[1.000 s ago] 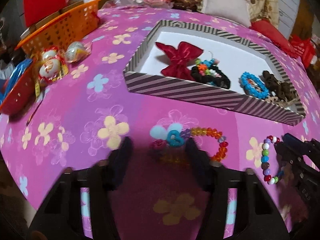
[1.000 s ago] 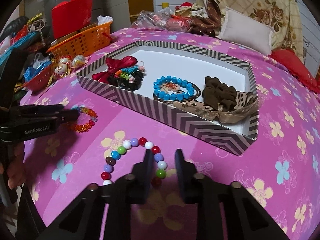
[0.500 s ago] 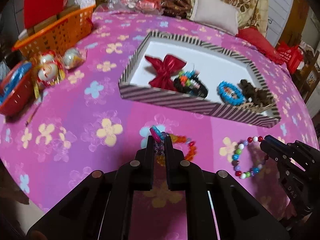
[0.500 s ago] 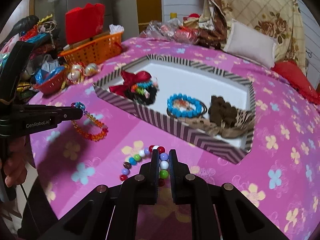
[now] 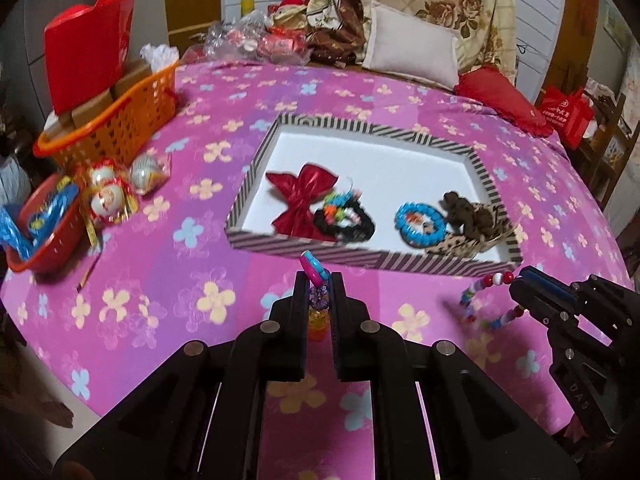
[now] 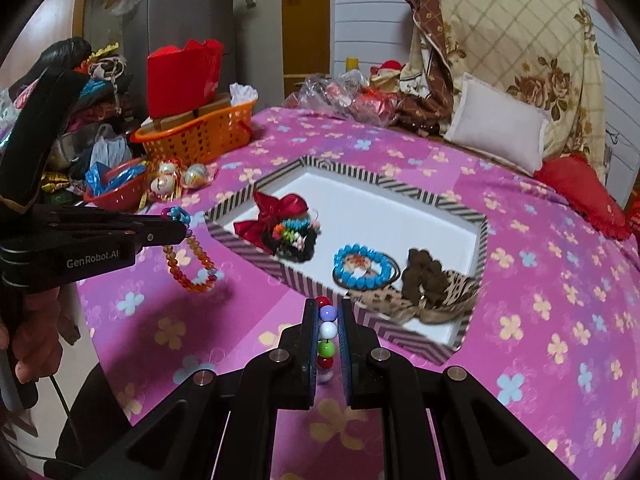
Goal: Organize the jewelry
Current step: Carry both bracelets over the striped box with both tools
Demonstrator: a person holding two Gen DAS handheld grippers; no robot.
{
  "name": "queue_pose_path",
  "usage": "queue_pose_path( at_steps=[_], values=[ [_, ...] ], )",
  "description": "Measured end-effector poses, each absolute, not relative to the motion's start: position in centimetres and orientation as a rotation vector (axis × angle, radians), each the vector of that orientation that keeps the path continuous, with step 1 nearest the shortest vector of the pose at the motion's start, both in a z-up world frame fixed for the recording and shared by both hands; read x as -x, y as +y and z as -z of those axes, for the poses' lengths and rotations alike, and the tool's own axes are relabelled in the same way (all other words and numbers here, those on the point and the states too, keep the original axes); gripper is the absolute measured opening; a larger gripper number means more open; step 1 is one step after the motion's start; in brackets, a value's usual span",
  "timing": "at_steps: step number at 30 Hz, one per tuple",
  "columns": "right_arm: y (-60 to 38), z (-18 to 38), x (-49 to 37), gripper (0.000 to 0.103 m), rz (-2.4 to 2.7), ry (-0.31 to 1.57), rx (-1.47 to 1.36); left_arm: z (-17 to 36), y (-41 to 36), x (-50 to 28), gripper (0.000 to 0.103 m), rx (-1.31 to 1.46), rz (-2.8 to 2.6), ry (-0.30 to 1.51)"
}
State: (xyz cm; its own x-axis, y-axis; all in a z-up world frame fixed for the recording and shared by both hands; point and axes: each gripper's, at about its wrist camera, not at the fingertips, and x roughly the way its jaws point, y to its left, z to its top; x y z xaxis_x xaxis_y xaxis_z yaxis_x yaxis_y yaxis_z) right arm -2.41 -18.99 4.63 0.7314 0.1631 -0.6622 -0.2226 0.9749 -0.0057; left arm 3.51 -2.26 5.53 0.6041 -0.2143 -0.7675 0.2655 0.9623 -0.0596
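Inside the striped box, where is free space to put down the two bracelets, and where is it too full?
The striped box has bare white floor along its back half, behind the red bow and the blue bead bracelet. A small gap also lies between the black scrunchie and that bracelet. The front strip and right corner, by the brown scrunchie, are crowded.

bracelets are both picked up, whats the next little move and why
Probably carry both forward over the striped tray and lower them onto its bare white floor. The left gripper is shut on the orange bracelet, the right gripper on the multicolour bead bracelet, and both hang off the tablecloth, just short of the tray's near wall.
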Motion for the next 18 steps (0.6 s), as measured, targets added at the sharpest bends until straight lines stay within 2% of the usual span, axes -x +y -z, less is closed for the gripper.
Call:
queue_pose_path(
  at_steps=[18],
  values=[
    [-21.0, -7.1, 0.4, 0.009, -0.186, 0.681, 0.069, -8.2, -6.9, -5.3, 0.008, -0.168, 0.272, 0.816]
  ],
)
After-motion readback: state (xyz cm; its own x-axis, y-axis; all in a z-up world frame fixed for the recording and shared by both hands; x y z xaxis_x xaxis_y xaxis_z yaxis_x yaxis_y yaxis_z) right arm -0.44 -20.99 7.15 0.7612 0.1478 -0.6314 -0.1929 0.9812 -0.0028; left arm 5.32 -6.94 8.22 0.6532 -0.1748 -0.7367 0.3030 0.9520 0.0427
